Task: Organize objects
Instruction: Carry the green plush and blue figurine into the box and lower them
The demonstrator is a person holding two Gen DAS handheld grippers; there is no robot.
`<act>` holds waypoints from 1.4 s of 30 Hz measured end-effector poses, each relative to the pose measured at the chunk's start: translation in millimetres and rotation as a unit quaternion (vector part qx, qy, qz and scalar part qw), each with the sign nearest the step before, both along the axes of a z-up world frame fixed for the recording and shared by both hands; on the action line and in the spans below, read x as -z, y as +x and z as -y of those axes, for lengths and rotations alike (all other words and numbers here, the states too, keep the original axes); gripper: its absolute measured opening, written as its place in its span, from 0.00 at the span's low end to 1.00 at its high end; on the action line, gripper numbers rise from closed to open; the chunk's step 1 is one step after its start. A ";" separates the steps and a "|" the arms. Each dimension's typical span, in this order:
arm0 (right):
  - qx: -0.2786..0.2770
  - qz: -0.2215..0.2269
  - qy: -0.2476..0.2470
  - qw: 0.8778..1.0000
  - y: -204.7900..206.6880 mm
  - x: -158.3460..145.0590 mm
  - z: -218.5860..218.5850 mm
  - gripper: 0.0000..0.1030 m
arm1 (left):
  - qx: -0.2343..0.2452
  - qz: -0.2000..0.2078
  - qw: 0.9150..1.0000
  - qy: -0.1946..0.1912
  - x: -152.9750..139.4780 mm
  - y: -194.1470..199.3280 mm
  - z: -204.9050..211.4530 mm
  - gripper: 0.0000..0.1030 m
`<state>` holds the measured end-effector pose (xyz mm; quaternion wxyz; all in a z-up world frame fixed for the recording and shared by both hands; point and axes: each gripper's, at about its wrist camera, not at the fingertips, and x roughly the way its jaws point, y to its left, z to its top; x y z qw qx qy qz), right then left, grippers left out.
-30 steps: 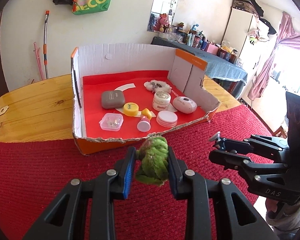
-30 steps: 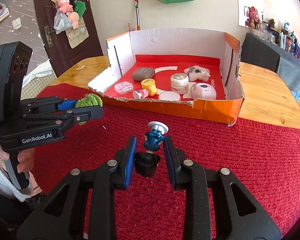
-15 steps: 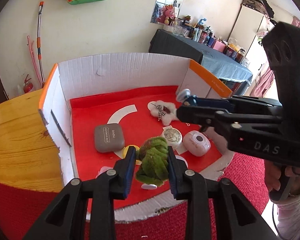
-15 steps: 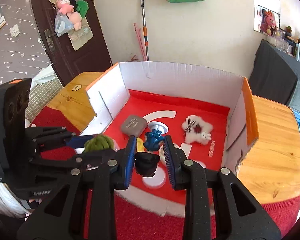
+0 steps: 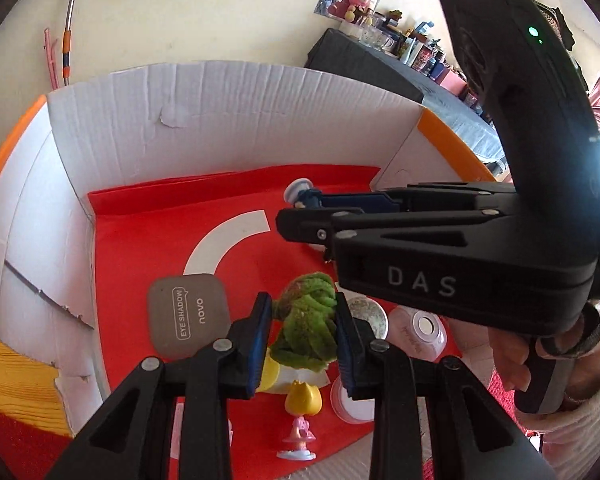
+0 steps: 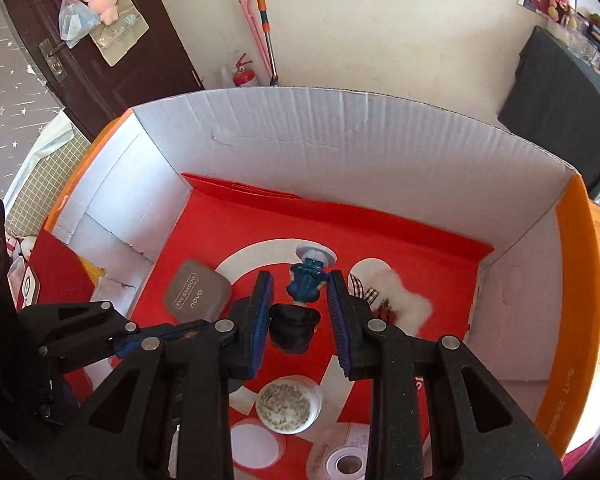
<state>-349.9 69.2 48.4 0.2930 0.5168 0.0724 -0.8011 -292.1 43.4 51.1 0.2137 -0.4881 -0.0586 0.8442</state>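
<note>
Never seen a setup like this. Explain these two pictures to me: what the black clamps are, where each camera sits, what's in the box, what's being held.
No robot: a person holds a handheld clamp in each hand, with a camera looking along its fingers. One picture comes from each.

The left tool grips a green plush toy. The right tool grips a small blue figurine with a black head.

Both hang over a cardboard box with a red floor, holding a grey eyeshadow case, a glittery jar, a white fluffy toy and a yellow-haired figurine.

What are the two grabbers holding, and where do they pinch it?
The left gripper pinches a fuzzy green toy by its sides. The right gripper pinches a small blue figurine around its black head.
</note>
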 end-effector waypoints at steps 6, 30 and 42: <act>-0.001 0.010 0.020 1.000 -14.8 9.6 9.9 0.26 | -0.004 0.017 1.000 -0.008 11.5 -14.6 -4.4 0.30; -0.010 0.025 0.062 0.998 -19.5 19.1 14.2 0.26 | -0.015 0.035 0.998 -0.042 24.7 -25.2 -14.9 0.31; -0.008 0.034 0.051 0.998 -19.9 12.7 13.5 0.26 | -0.011 0.029 0.998 -0.048 25.9 -18.5 -16.2 0.31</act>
